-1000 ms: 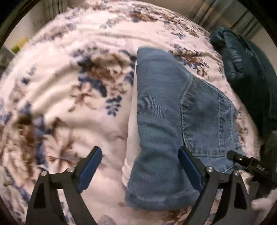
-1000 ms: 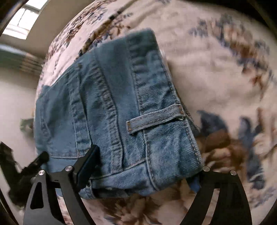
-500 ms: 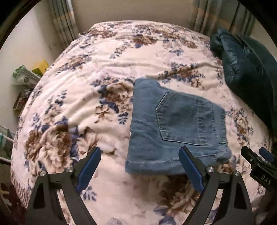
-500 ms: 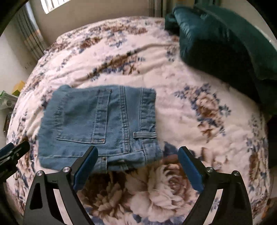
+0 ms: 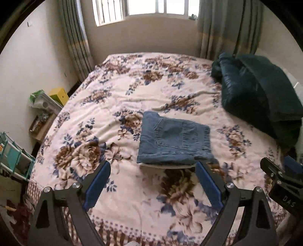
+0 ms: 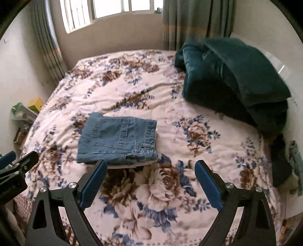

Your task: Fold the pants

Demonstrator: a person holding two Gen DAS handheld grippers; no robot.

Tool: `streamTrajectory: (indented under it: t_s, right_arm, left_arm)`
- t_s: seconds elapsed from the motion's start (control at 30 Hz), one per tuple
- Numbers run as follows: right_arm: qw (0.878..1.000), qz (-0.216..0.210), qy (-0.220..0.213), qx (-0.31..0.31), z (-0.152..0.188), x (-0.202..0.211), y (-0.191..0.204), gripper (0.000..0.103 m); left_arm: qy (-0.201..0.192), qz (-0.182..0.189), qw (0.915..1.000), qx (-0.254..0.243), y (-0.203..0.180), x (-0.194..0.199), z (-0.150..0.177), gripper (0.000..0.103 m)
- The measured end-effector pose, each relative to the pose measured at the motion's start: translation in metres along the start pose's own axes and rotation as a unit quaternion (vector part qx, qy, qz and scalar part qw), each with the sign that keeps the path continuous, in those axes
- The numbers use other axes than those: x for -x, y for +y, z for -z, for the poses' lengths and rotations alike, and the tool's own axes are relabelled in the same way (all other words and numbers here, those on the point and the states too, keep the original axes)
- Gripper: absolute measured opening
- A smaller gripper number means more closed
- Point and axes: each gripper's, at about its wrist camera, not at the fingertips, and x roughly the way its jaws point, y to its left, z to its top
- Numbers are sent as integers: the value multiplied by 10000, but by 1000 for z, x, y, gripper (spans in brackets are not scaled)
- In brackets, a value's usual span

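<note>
The blue denim pants [image 5: 174, 140] lie folded into a compact rectangle on the floral bed cover [image 5: 117, 98], back pocket up. They also show in the right wrist view [image 6: 119, 138]. My left gripper [image 5: 153, 181] is open and empty, held above the bed, back from the pants' near edge. My right gripper [image 6: 150, 180] is open and empty, also back from the pants and to their right. The right gripper's finger shows at the right edge of the left wrist view [image 5: 278, 179].
A dark green duvet [image 5: 259, 96] is piled at the bed's right side, also in the right wrist view [image 6: 236, 79]. Shelves with clutter [image 5: 43, 106] stand left of the bed. A window and curtains [image 5: 147, 7] are behind it.
Both grippers have pulled up and back from the folded pants, which now look small and far. The pants lie still on the bed.
</note>
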Motion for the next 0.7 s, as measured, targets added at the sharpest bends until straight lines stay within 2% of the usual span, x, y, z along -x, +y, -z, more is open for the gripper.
streamTrajectory:
  t_s: [0.3,0.47,0.7]
  right_arm:
    - [9992,-205,-354,-1,8,155,-22,95]
    - [9982,-329,-486,90,12,232,-23,95]
    - [9946,-460,-917,166,20,330,-17,95]
  left_arm:
    - [-274,122,9995,-30,-9,128,8,92]
    - [-489,177,9986,10,-5,187,8,92]
    - [-917,136,9956,-103,3,256,10,92]
